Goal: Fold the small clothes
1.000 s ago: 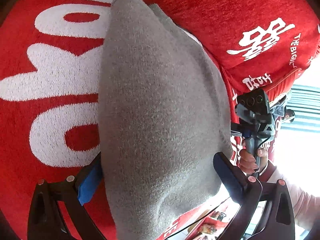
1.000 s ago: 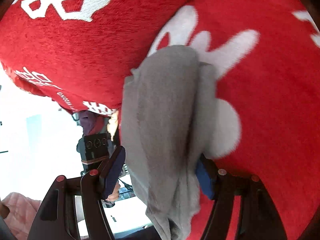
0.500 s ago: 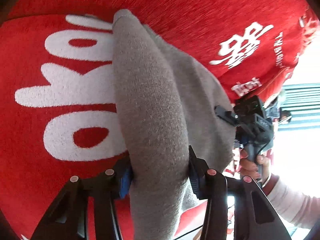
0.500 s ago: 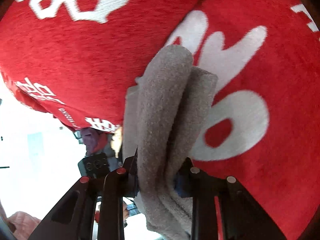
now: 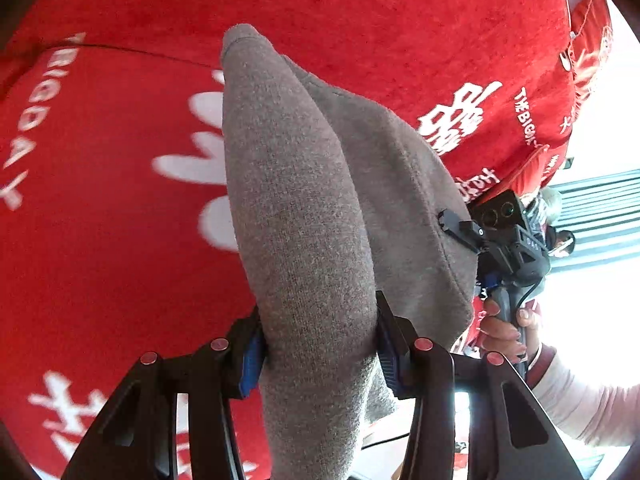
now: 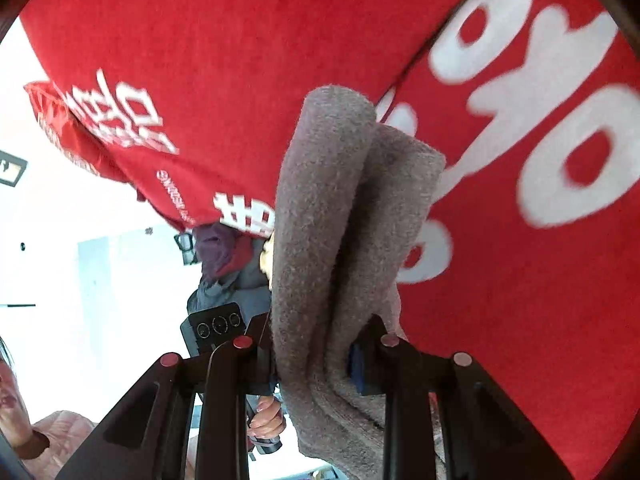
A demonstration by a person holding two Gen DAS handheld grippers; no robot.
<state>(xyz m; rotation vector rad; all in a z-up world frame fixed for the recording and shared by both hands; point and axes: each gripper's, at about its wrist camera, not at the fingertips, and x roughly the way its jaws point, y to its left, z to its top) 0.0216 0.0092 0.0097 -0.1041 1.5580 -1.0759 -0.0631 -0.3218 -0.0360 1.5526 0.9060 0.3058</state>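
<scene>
A: Left wrist view: the left gripper (image 5: pixel 320 344) is clamped on a bunched fold of the grey knit garment (image 5: pixel 304 208), its blue-padded fingers (image 5: pixel 250 360) pressing in from both sides.

B: And the cloth itself?

A: It rises away from the jaws in a thick rounded ridge, with a second flatter layer spreading to the right. Behind it lies the red cloth with white lettering (image 5: pixel 100 200). To the right, the right gripper (image 5: pixel 452 224) reaches the garment's far edge, held by the person's hand (image 5: pixel 506 328).

B: What does the right wrist view show?

A: The right gripper (image 6: pixel 312 354) is pinched shut on the same grey knit garment (image 6: pixel 328 208), here gathered into two or three parallel folds standing between its fingers (image 6: pixel 358 360). The loose end hangs below the jaws. The red cloth (image 6: pixel 240 40) fills the background, and the body of the other handheld tool shows low at left, behind the folds.
</scene>
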